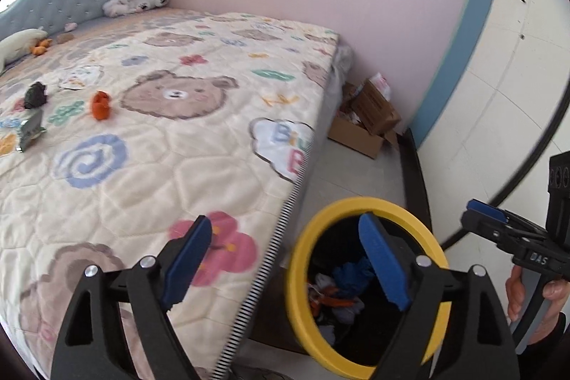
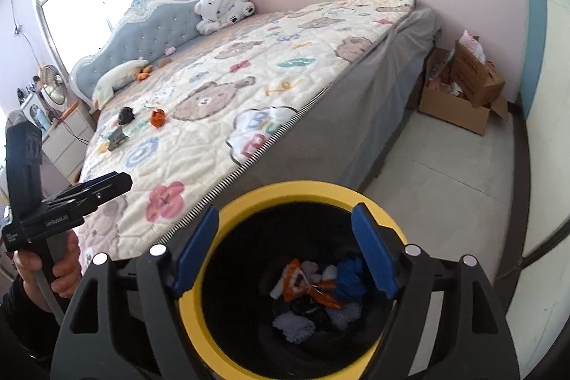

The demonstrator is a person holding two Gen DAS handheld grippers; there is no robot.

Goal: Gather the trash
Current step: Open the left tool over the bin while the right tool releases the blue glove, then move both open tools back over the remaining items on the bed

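Observation:
A black bin with a yellow rim point(image 2: 310, 189) stands on the floor at the bed's corner, holding crumpled orange, blue and white trash point(image 2: 313, 287). My right gripper point(image 2: 286, 212) hangs open right above the bin's mouth, with nothing between its pads. My left gripper point(image 1: 285, 223) is open and empty too, straddling the bed's edge and the bin rim point(image 1: 363, 205). On the quilt farther up the bed lie an orange crumpled piece point(image 1: 100, 104), a black crumpled piece point(image 1: 35, 94) and a green-silver wrapper point(image 1: 31, 130).
The bed with its bear-print quilt point(image 2: 213, 102) fills the left side. A white plush toy point(image 2: 222, 4) leans on the blue headboard. Open cardboard boxes point(image 2: 463, 95) sit by the pink wall past the bed's foot. A nightstand and a fan point(image 2: 53, 88) stand near the window.

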